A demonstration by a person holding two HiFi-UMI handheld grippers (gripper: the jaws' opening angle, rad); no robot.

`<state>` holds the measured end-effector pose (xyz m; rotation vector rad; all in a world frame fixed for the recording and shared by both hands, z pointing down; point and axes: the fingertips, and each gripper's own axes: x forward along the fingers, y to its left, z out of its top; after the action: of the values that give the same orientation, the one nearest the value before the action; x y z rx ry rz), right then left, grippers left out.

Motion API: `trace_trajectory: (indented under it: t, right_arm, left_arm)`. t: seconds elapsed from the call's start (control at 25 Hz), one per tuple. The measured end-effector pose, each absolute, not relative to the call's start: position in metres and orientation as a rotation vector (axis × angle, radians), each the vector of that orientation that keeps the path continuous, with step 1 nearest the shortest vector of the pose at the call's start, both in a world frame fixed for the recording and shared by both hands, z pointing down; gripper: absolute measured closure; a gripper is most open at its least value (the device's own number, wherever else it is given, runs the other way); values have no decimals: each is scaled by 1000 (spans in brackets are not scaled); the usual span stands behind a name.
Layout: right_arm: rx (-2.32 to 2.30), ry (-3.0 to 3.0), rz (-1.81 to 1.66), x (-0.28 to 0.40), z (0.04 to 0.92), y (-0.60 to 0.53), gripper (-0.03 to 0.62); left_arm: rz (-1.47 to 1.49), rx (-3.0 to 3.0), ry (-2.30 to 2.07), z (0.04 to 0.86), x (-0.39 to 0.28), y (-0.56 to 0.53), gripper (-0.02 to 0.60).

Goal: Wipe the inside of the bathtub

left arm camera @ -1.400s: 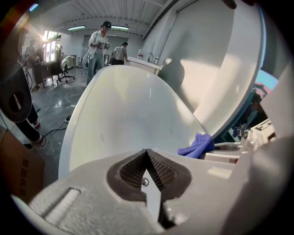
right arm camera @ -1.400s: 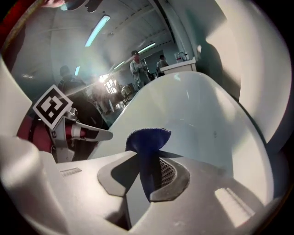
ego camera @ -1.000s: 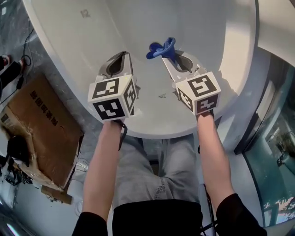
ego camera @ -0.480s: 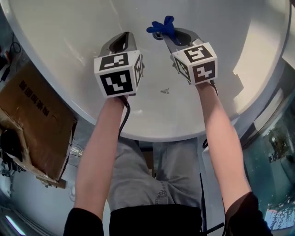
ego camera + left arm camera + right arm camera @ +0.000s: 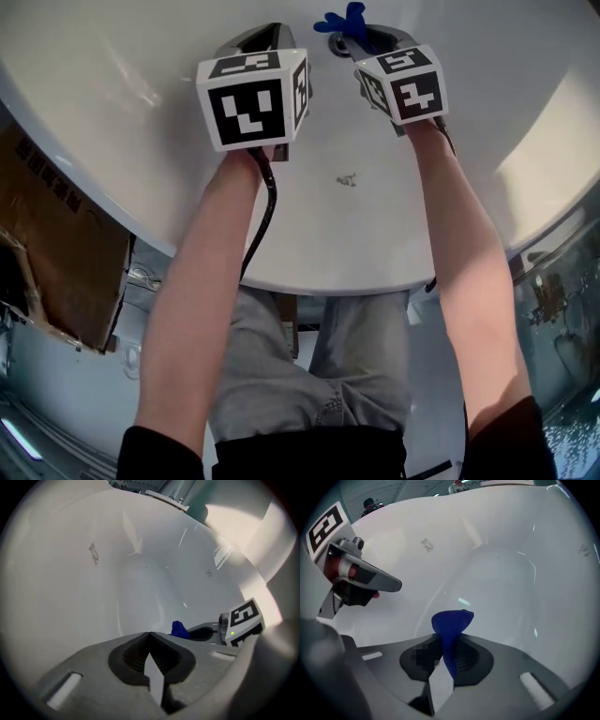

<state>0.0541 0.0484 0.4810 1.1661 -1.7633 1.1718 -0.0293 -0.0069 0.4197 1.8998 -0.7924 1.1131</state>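
A white bathtub (image 5: 103, 131) fills the top of the head view, its rim curving in front of the person's legs. My right gripper (image 5: 349, 30) reaches into it, shut on a small blue cloth (image 5: 343, 19) that sticks out past the jaw tips. In the right gripper view the blue cloth (image 5: 451, 629) stands pinched between the jaws, above the tub's smooth inner wall (image 5: 501, 569). My left gripper (image 5: 261, 39) hangs beside it to the left, shut with nothing in it. The left gripper view shows the closed left gripper (image 5: 149, 634) and the cloth (image 5: 179, 629) beyond.
A small dark mark (image 5: 348, 178) sits on the tub's near inner wall. A brown cardboard box (image 5: 56, 253) lies on the floor at the left. A glass panel (image 5: 562, 319) and dark frame stand at the right of the tub.
Both grippers have moved forward and deeper into the tub, and the head view has tilted so the tub rim sits lower in the picture. The cloth stays pinched in the right gripper.
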Motion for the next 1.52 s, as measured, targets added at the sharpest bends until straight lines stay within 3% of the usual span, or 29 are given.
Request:
trace_trajectory:
  t: [0.36, 0.76, 1.52]
  right_arm:
    - [1171, -1699, 1307, 47, 536, 80, 528]
    - [958, -1716, 1441, -9, 569, 116, 526]
    - [528, -1868, 1514, -74, 527, 153, 526]
  left_arm:
    - [1201, 1862, -734, 448, -27, 7, 580]
    - [1327, 1775, -751, 467, -45, 25, 580]
    - [1277, 1759, -820, 441, -63, 21, 580]
